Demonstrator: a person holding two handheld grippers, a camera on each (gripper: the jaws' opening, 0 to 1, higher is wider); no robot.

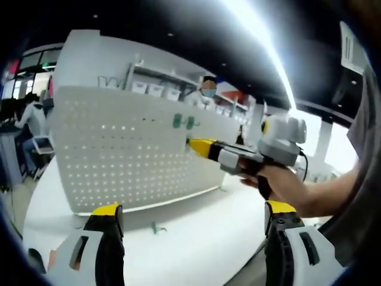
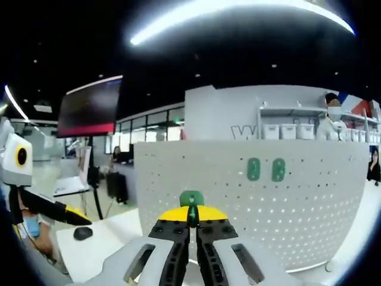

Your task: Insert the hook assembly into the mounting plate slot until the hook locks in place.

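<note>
The white perforated mounting plate (image 1: 119,155) (image 2: 321,208) stands upright on the white table (image 1: 202,250). Two green hooks (image 1: 183,122) (image 2: 265,169) hang side by side on its upper face. My right gripper (image 2: 191,217) is shut on a small green hook assembly (image 2: 191,198), held up in front of the plate and apart from it. In the left gripper view the right gripper (image 1: 193,145) comes in from the right in a person's hand, yellow tips close to the plate. My left gripper (image 1: 193,217) stands wide open and holds nothing. A loose green hook (image 1: 158,227) lies on the table between its jaws.
Shelves with white bins (image 1: 155,89) (image 2: 292,131) stand behind the plate, with a person (image 1: 208,88) near them. Another person sits at a desk (image 1: 30,122) far left. A dark round object (image 2: 82,233) lies on the table left of the plate.
</note>
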